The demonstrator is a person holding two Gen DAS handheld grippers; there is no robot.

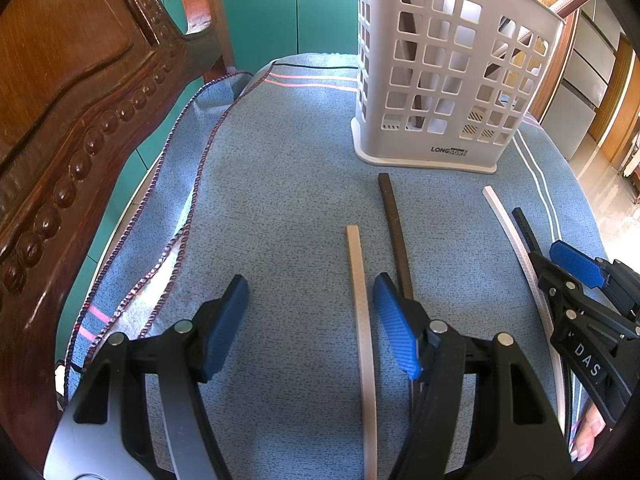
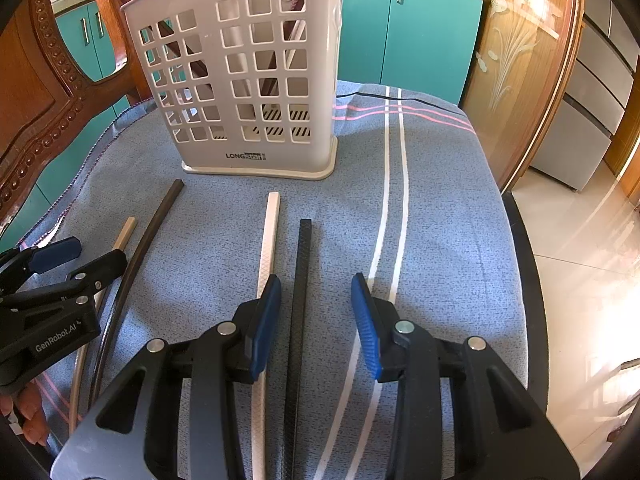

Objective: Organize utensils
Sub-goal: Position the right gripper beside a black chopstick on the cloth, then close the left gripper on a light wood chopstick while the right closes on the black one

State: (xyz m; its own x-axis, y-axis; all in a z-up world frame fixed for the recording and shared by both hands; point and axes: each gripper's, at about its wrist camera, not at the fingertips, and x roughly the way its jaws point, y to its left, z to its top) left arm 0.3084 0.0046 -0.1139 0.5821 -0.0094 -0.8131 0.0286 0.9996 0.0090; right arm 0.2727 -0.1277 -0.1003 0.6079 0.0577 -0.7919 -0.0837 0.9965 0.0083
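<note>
Both grippers hover empty, left gripper (image 1: 310,320) fingers wide, right gripper (image 2: 316,320) narrower over the black chopstick (image 2: 299,300) (holder (image 2: 248,80) at 12 o'clock), so closing off-center could skid it into the white chopstick (image 2: 269,240).

The right gripper (image 2: 316,312) hovers low in the frame with its blue pads apart, a black chopstick (image 2: 301,280) lying between them, untouched. Just left lies a white chopstick (image 2: 269,240). Farther left are a dark brown chopstick (image 2: 152,224) and a beige one (image 2: 125,234). The left gripper (image 2: 80,256) enters at the left edge, seemingly open. A white perforated utensil holder (image 2: 240,80) stands upright at upper centre on the blue cloth (image 2: 440,220).
</note>
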